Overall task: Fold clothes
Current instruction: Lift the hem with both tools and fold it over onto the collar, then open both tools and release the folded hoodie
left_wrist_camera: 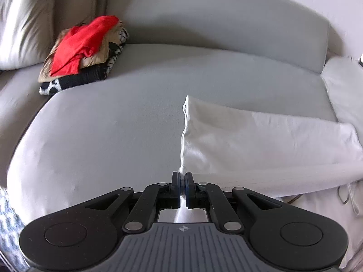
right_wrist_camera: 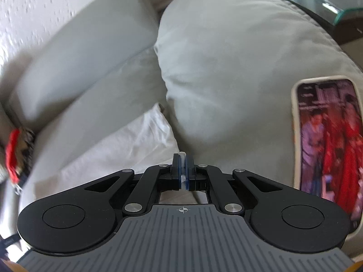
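Black two-finger left gripper (left_wrist_camera: pixel 181 176) sits nearest the lens, its jaws pinching the bunched edge of a white cloth garment (left_wrist_camera: pixel 261 140). That garment stretches away from the pinch and drapes over the pale grey sofa seat cushion (left_wrist_camera: pixel 113 124). Toward the back left of that cushion rests a stack of folded clothes topped by a red piece (left_wrist_camera: pixel 84 49). The black right gripper (right_wrist_camera: pixel 182 158) likewise clamps a white fold of the garment (right_wrist_camera: pixel 136 145). Right of it, on the sofa's padded arm, lies a lit phone in a beige case (right_wrist_camera: pixel 329 149).
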Tool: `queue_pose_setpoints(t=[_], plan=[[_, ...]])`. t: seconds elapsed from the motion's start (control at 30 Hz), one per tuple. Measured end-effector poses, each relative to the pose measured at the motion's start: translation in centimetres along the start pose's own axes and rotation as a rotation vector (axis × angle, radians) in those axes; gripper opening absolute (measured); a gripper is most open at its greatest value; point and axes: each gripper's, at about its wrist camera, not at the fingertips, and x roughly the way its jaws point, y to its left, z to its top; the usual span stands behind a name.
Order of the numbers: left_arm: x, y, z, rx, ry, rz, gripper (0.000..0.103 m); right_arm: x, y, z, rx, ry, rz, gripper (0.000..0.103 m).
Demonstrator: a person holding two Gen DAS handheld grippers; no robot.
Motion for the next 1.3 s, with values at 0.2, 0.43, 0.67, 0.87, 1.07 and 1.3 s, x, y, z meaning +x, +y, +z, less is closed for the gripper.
queue_pose_setpoints(t=[0.2, 0.43, 0.67, 0.87, 1.07, 1.3], plan=[[-2.6, 0.3, -1.7, -0.018, -0.057, 0.057, 0.002, -0.9, 0.8, 0.1, -0.065, -0.037, -0.023, 0.002], [-2.6, 0.7, -5.1, -0.049, -0.001, 0.093, 0.002, -1.0, -0.7, -2.5, -0.044, -0.026, -0.057, 0.002], [-2.0, -0.5, -5.5, 0.033, 0.009, 0.159, 0.007, 0.0, -0.3, -3.7, -0.122, 0.036, -0.119, 0.008], [-5.0, -1.8, -5.5, 0.060, -0.081, 0.173, 0.031, -3.6, 1.5, -4.5, -0.171, -0.045, -0.116, 0.040], [-5.5, -5.1, -4.9, 0.111, -0.103, -0.008, 0.039, -0.6, 5.4, -4.9, -0.239, 0.106, 0.007, 0.038], [-1.8, -8.2, -3.1, 0.184, -0.059, -0.011, 0.039, 3.8, 9.5, -3.4, -0.279, 0.245, -0.007, 0.039]])
